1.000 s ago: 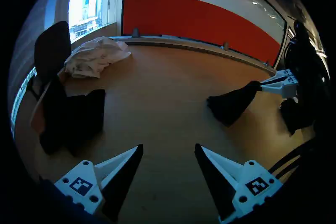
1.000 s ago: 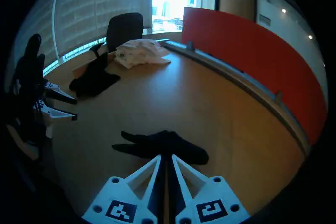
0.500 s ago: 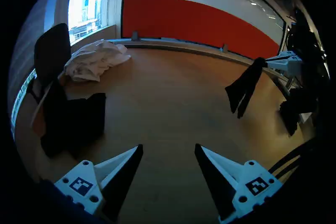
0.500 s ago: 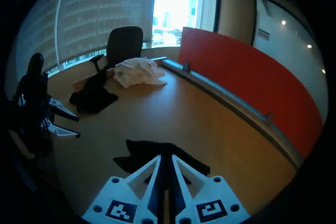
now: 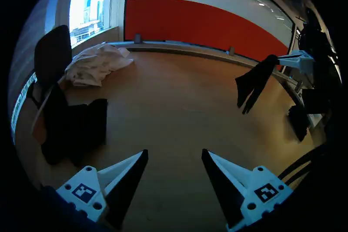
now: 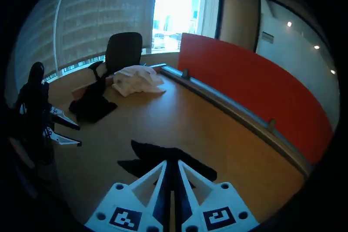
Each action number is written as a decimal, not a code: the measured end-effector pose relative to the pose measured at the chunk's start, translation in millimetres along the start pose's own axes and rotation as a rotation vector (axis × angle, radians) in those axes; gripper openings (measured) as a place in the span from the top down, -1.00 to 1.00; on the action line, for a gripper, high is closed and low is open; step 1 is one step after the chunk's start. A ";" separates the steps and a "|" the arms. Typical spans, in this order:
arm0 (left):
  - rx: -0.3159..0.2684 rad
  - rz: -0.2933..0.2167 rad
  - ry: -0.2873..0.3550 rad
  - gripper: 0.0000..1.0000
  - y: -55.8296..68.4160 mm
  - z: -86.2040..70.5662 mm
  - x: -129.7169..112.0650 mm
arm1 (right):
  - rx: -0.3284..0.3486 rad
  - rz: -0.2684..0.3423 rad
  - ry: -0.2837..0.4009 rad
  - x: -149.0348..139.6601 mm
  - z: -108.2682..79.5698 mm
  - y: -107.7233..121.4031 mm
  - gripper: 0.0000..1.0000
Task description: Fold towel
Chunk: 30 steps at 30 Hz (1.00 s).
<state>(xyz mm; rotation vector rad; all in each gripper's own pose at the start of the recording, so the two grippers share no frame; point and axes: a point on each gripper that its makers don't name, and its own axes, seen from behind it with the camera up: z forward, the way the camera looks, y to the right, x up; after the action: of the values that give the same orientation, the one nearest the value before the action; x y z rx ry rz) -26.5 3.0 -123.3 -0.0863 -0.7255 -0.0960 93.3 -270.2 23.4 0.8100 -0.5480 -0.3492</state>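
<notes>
Black towel point(image 5: 254, 82): we see it pinched by one edge in the right claw point(image 6: 172, 162), hanging limp in a narrow drape, two loose tips pointing down over the right part of the table point(image 5: 174, 101). In the left gripper view it appears lifted off the wood; we cannot tell whether the lowest tip touches. In the right gripper view the dark cloth spreads out just beyond the fingertips, either side of them.

Right claw: the fingers are drawn together to a thin slit, with the towel's edge clamped between them.

Left claw point(image 5: 174, 151): spread wide with nothing between the fingers, low over the near part of the table. It is well apart from the towel.

Further out on the table we note a dark cloth heap point(image 5: 82, 123) at the left edge and a crumpled white cloth pile point(image 5: 98, 63) at the far left corner. A black office chair point(image 5: 52, 53) stands just beside that corner. A red partition point(image 5: 204, 23) runs along the table's far edge, with a bright window point(image 5: 89, 5) to its left.
</notes>
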 end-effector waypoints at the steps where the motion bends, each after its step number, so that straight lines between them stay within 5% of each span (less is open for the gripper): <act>1: 0.000 0.000 0.001 -0.82 0.1 0.0 0.4 | -0.002 0.002 0.001 0.1 -2.2 1.7 0.83; 30: -0.001 0.017 -0.007 -0.83 12.9 5.0 3.5 | -0.135 0.078 -0.006 -35.3 -98.3 101.3 0.84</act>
<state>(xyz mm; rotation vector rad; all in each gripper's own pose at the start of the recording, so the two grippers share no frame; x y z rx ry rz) -25.6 16.1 -117.8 -0.0937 -0.7312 -0.0802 131.1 -130.1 33.5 0.6557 -0.5538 -0.3135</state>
